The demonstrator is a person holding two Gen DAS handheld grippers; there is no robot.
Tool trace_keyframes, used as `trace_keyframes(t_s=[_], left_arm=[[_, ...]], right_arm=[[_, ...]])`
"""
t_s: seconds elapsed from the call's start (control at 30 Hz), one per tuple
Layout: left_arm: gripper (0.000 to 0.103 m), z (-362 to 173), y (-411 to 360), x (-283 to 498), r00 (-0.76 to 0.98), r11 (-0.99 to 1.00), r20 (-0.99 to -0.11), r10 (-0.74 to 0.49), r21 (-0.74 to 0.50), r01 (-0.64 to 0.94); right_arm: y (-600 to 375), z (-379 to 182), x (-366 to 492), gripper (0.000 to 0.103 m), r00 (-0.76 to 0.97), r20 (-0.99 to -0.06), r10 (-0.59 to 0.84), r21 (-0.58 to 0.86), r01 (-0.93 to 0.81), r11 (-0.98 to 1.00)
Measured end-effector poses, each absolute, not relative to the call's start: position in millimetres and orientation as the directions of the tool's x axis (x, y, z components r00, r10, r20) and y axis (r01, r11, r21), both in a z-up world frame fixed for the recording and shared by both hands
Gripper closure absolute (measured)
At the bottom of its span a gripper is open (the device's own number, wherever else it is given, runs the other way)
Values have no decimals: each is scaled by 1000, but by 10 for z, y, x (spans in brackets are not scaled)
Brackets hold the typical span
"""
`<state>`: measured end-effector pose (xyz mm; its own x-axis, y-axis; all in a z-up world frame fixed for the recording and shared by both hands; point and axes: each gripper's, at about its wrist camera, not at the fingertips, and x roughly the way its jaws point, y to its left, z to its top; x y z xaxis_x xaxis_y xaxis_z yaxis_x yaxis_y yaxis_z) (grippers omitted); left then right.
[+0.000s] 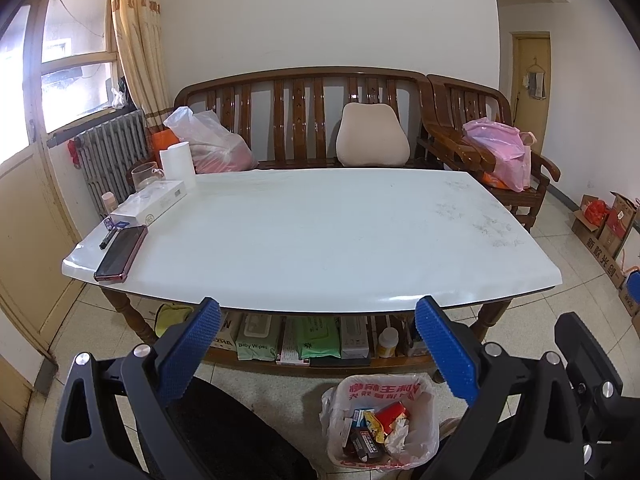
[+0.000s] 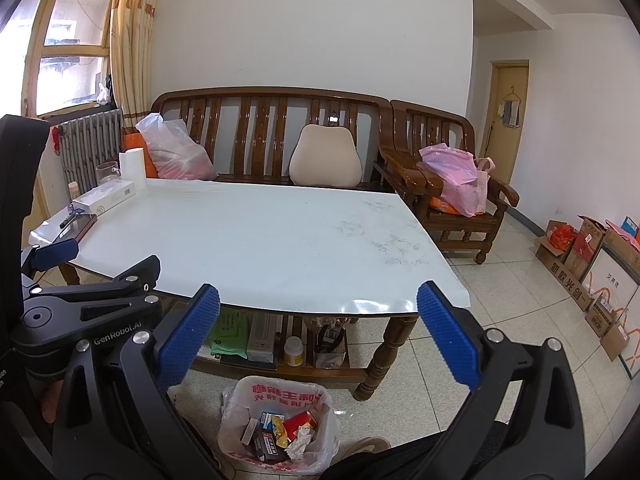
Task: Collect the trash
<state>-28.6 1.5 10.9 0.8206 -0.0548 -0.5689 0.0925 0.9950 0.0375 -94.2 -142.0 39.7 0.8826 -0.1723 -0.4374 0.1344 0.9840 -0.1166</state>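
Trash bin [image 1: 380,424] holds cartons, crumpled wrappers; tongs [image 1: 316,344] empty.

Glossy white tabletop [image 1: 320,232]; varnished wood bench [image 1: 304,92]; thin plastic bin liner [image 1: 424,432].

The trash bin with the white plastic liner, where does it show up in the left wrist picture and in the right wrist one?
Left wrist view: trash bin at bottom, right of centre, on the floor before the table.
Right wrist view: trash bin at bottom, left of centre.
Shared landmark: the beige cushion on the wooden bench behind the table.
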Motion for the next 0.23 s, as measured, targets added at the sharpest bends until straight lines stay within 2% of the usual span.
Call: trace_keyframes(t_s=[0.23], left_arm=[[8,117,17,-307,821,996,-568,-47,40,85]], right_arm=[[-1407,415,-938,6,883,-436,-173,-117,136,984]])
